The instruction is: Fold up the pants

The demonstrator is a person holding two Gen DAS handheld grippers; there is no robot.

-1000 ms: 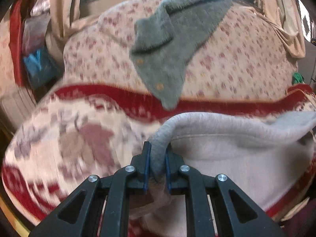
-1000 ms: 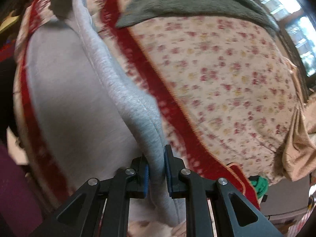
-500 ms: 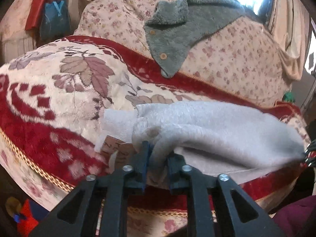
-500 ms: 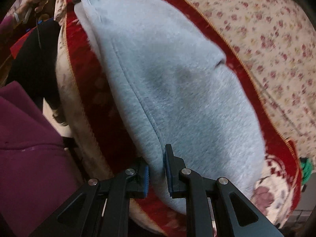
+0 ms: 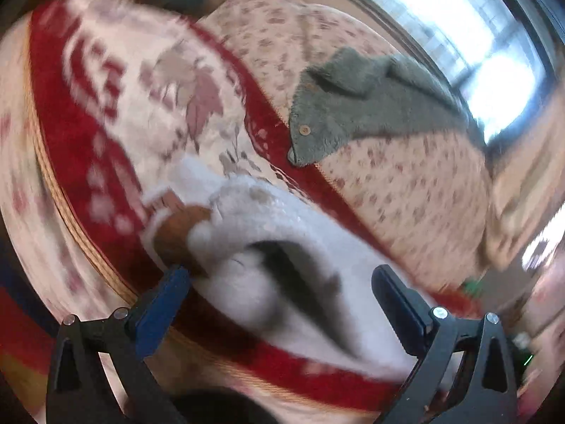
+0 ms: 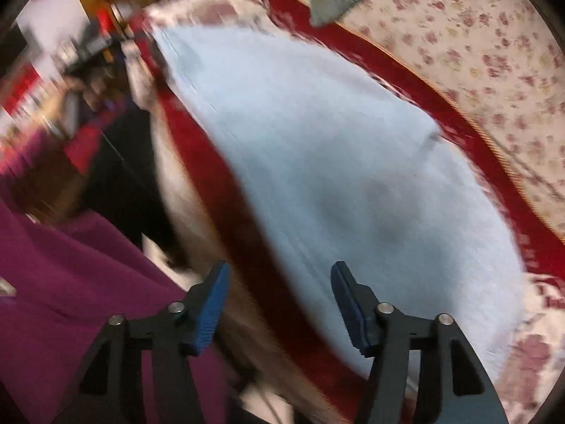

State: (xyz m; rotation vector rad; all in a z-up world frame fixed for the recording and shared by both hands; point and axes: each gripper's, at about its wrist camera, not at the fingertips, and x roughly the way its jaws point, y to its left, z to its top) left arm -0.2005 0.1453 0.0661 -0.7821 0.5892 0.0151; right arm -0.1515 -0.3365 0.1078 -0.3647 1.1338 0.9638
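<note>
The light grey pants [image 6: 353, 162] lie folded on the red and cream patterned blanket [image 6: 212, 162] over the sofa seat. In the left wrist view the pants [image 5: 282, 233] show a bunched end with a brown tag beside it. My left gripper [image 5: 279, 296] is open, its jaws wide apart around that bunched end, holding nothing. My right gripper [image 6: 279, 300] is open just over the near edge of the pants, holding nothing. Both views are motion-blurred.
A grey fleece garment [image 5: 356, 102] hangs over the floral sofa back [image 5: 416, 176]. A bright window [image 5: 469, 46] is behind the sofa. A person in a maroon top [image 6: 81, 300] is at the left of the right wrist view.
Both grippers have opened and let go of the pants, which now lie folded on the blanket. Both grippers are pulling back from the cloth.
</note>
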